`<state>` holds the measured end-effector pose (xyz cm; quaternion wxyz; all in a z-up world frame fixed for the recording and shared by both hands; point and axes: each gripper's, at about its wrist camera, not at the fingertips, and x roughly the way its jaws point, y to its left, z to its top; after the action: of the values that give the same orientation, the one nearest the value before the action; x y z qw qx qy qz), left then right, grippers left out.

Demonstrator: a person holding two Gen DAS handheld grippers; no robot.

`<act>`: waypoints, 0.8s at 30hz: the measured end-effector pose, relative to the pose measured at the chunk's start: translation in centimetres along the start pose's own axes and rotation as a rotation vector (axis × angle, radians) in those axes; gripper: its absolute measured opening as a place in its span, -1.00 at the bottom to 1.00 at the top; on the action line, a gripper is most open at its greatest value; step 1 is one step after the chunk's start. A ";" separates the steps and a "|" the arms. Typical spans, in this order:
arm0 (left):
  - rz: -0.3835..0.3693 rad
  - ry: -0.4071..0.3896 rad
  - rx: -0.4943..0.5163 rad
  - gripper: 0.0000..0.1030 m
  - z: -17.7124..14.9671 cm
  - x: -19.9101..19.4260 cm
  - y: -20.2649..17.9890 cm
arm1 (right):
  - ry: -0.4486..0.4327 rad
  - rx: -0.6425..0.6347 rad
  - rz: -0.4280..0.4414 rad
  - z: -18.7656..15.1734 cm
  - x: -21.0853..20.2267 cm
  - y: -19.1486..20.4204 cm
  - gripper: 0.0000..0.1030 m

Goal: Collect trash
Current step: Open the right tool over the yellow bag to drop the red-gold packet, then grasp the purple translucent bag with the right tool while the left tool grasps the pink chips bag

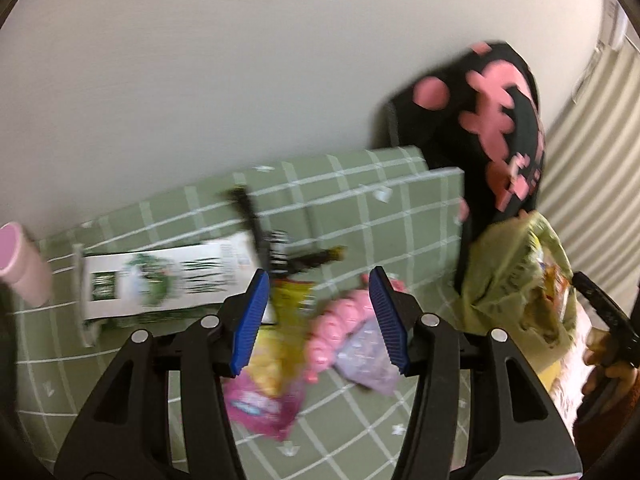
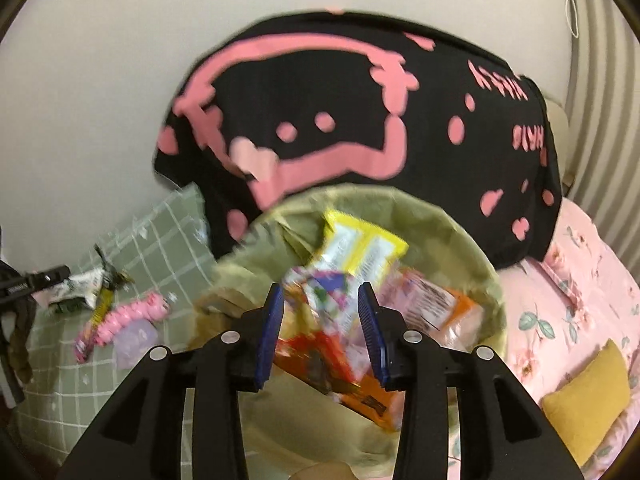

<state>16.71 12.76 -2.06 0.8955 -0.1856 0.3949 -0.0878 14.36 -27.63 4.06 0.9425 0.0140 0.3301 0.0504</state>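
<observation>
My left gripper (image 1: 318, 316) is open and empty above litter on a green checked bed sheet (image 1: 360, 208): a yellow and pink wrapper (image 1: 276, 364), a pale purple wrapper (image 1: 370, 364) and a black and white wrapper (image 1: 280, 254). A pink hair claw (image 1: 334, 320) lies among them. My right gripper (image 2: 320, 332) is open over an olive green bag (image 2: 448, 232) that holds several wrappers, with a yellow one (image 2: 360, 244) on top. Nothing is held between its fingers (image 2: 270, 328). The bag also shows at the right of the left wrist view (image 1: 508, 280).
A green and white box (image 1: 160, 284) and a pink cup (image 1: 24, 264) lie at the left. A black cushion with pink print (image 2: 360, 120) leans on the wall behind the bag. A pink floral blanket (image 2: 580, 280) and yellow pillow (image 2: 588, 396) lie at the right.
</observation>
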 end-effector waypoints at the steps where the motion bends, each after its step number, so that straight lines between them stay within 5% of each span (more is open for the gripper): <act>1: 0.013 -0.006 -0.013 -0.04 0.0 -0.1 0.6 | -0.009 -0.004 0.015 0.2 -0.2 0.6 -0.29; 11: 0.099 -0.035 -0.124 -0.04 -2.4 -2.5 6.9 | -0.007 -0.075 0.214 -0.3 1.2 8.5 -0.29; 17: 0.077 0.008 -0.072 -0.04 -4.4 -2.3 6.6 | 0.050 -0.110 0.329 -2.2 3.6 13.1 -0.29; 24: 0.076 0.054 -0.026 -0.04 -5.8 -1.5 5.4 | 0.181 -0.078 0.365 -5.7 8.3 15.5 -0.29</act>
<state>11.51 16.64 -6.78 0.8847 -0.1794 0.4269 -0.0535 15.95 -11.35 -4.64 0.8840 0.0322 0.4033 0.2342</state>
